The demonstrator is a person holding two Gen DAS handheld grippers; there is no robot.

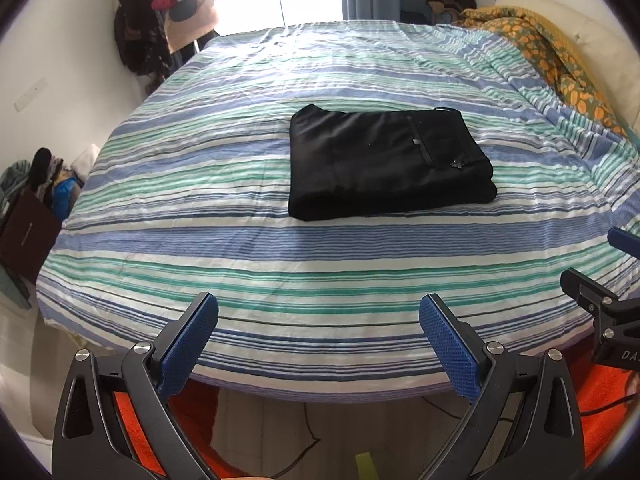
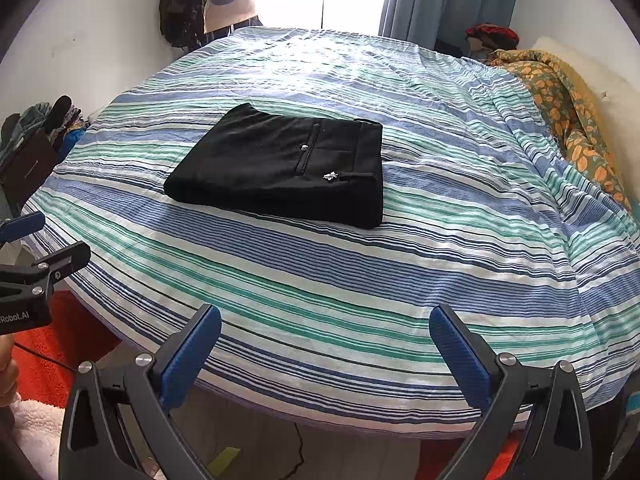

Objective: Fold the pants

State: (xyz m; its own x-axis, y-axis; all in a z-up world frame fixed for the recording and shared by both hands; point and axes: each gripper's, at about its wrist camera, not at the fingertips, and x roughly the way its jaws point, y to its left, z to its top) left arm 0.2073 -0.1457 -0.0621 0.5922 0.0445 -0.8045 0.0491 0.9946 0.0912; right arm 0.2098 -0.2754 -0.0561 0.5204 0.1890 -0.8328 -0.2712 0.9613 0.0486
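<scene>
Lying on bed: pants, folded into a compact black rectangle, flat on the striped sheet, near the middle of the bed.
Hidden parts: pant legs are tucked under the top layer; only their stacked edges show along the near side. Layer count cannot be told.
Cut off: right gripper shows in the left view only as one finger and part of its body at the right edge; left gripper likewise at the left edge of the right view. A person at the far end of the bed is cut at the head and washed out by window glare.
Hard to make out: clutter beside the bed at left; a small emblem on the pants near the waistband.
Pants surface: back pocket with a silver button faces up; waistband with belt loop lies on the right side; folded edge on the left.
Left jaws: spread wide, holding nothing, over the near bed edge, well apart from the pants.
Right jaws: spread wide, holding nothing, likewise well apart from the pants.
Far right: orange patterned blanket bunched along the sheet's edge.
</scene>
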